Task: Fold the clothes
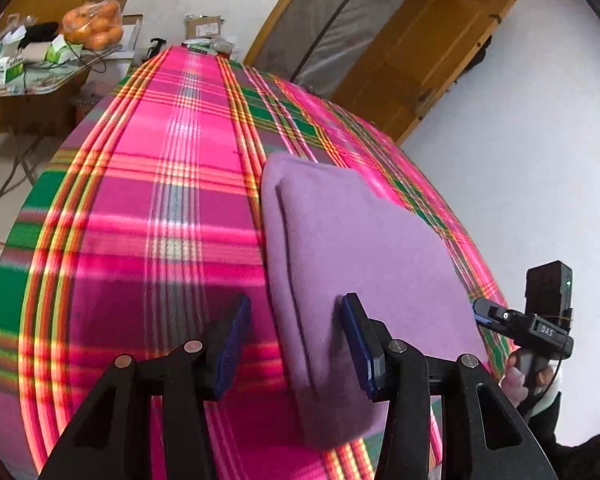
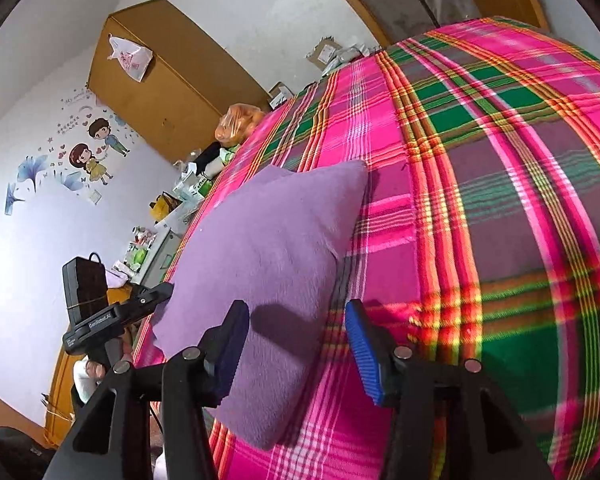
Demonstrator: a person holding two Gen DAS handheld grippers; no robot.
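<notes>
A folded purple garment [image 1: 360,240] lies flat on the pink and green plaid bed cover [image 1: 160,200]. My left gripper [image 1: 298,340] hovers open over the garment's near left edge, with its right pad above the cloth and its left pad above the cover. From the other side, the same purple garment [image 2: 268,248] rests on the plaid cover [image 2: 500,200]. My right gripper [image 2: 296,348] stands open astride the garment's near right edge, pressing nothing. Each view also shows the other hand-held gripper, the right gripper [image 1: 532,328] and the left gripper [image 2: 100,320], at the bed's side.
A cluttered side table holds boxes and a bag of oranges [image 1: 96,24] beyond the bed's far left corner. A wooden door [image 1: 420,48] and a wooden wardrobe [image 2: 160,80] stand against the white walls. The plaid cover stretches wide on both sides of the garment.
</notes>
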